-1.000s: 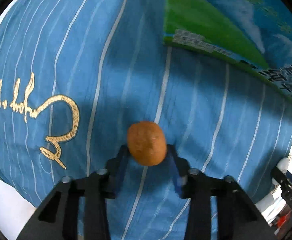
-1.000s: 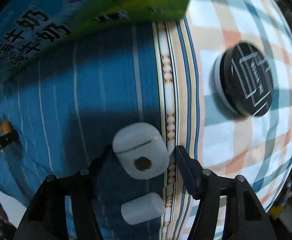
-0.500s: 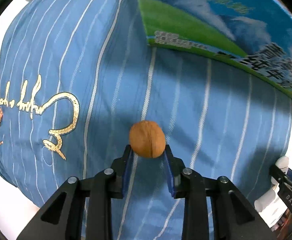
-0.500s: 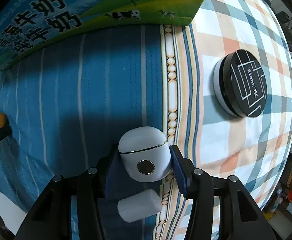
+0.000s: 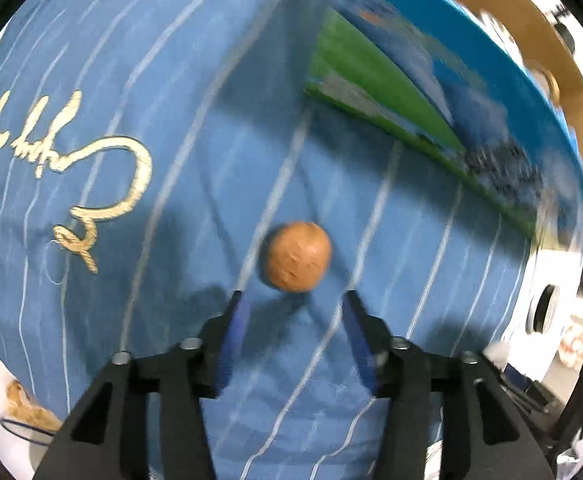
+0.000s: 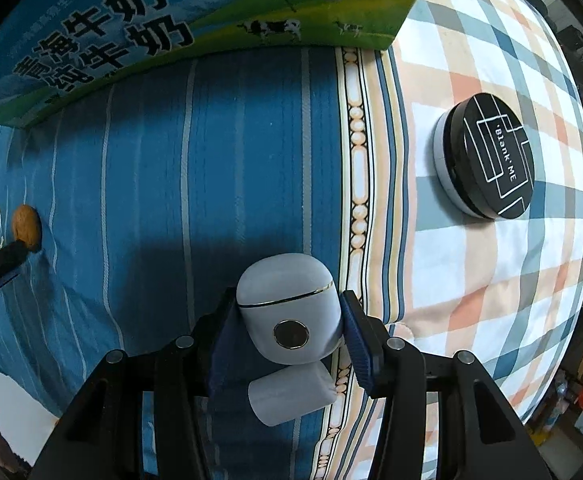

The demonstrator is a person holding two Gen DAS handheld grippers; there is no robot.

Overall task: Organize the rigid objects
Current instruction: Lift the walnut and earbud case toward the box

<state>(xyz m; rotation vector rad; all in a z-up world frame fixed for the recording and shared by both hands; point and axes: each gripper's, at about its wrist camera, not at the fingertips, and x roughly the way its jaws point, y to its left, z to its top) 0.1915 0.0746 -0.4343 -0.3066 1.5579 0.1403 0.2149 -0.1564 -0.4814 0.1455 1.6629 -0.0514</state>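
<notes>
Holding earbud case (image 6: 289,312) in right gripper (image 6: 287,320), walnut (image 5: 296,256) released

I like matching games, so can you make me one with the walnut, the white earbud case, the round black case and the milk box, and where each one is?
Things:
1. walnut
2. white earbud case
3. round black compact
4. milk carton box

Places:
A. on the checked cloth
B. between the right gripper fingers
C. along the far edge of the blue striped cloth
D. loose, just beyond the open left gripper

Pairs: 1-D, 2-B, 3-A, 4-C
</notes>
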